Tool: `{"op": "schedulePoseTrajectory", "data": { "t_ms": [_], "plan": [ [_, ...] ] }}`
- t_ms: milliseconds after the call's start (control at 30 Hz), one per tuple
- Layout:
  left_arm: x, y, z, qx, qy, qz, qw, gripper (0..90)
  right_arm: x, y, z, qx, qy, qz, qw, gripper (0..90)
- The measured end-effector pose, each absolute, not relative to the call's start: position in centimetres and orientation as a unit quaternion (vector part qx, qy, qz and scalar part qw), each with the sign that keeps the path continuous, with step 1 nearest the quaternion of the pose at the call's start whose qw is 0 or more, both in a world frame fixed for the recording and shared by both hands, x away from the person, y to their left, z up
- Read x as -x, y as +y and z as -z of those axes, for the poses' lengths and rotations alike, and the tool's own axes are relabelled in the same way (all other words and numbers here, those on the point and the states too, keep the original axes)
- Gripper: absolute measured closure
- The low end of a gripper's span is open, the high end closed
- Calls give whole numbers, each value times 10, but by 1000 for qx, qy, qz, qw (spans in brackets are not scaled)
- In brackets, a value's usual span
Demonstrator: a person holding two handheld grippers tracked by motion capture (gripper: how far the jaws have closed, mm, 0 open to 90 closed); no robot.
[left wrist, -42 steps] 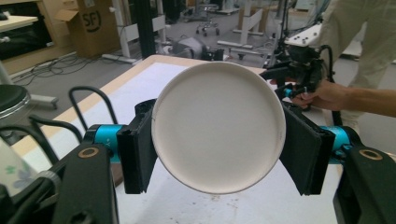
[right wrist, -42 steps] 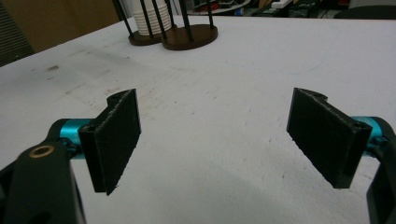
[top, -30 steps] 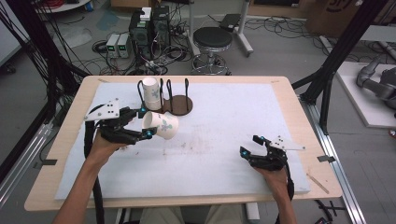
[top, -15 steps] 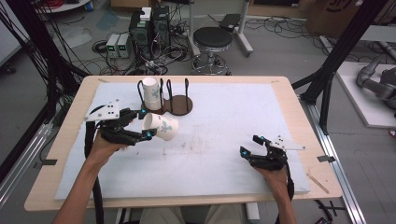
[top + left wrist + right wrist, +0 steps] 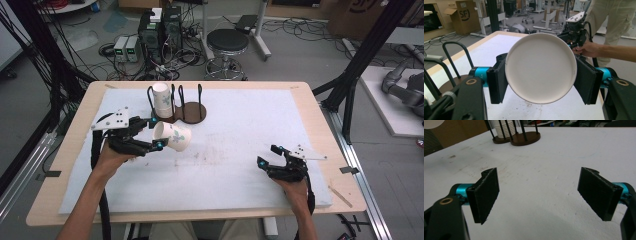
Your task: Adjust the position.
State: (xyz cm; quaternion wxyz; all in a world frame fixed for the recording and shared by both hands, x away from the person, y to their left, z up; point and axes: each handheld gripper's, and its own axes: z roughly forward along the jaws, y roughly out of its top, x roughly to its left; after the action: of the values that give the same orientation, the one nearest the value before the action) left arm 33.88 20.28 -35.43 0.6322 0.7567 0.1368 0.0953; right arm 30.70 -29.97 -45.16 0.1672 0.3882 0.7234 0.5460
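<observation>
A white paper cup (image 5: pixel 172 136) with a green print lies on its side above the mat, and my left gripper (image 5: pixel 157 133) is shut on it. In the left gripper view the cup's round end (image 5: pixel 541 67) faces the camera, with the two black pads (image 5: pixel 497 80) pressed on its sides. Just behind it stands a dark wooden rack (image 5: pixel 189 113) of black wire hoops, with a stack of cups (image 5: pixel 162 97) in its left slot. My right gripper (image 5: pixel 267 155) rests low at the right of the mat, open, with nothing between its pads (image 5: pixel 485 195).
A white mat (image 5: pixel 235 125) covers most of the wooden table (image 5: pixel 310 105). The right gripper view shows bare mat up to the rack (image 5: pixel 525 137) and its cups (image 5: pixel 505 130). Black frame posts, cables and a stool (image 5: pixel 227 42) stand beyond the far edge.
</observation>
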Motion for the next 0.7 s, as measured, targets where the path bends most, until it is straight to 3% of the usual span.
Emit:
{"op": "schedulePoseTrajectory", "data": {
  "t_ms": [367,700],
  "plan": [
    [-340,202,355,-757,137,-92,632,351,-310,-298,450,-379,738,-537,156,180],
    [-341,200,356,-757,130,-82,635,352,-311,-295,428,-340,742,-559,150,180]
  ]
}}
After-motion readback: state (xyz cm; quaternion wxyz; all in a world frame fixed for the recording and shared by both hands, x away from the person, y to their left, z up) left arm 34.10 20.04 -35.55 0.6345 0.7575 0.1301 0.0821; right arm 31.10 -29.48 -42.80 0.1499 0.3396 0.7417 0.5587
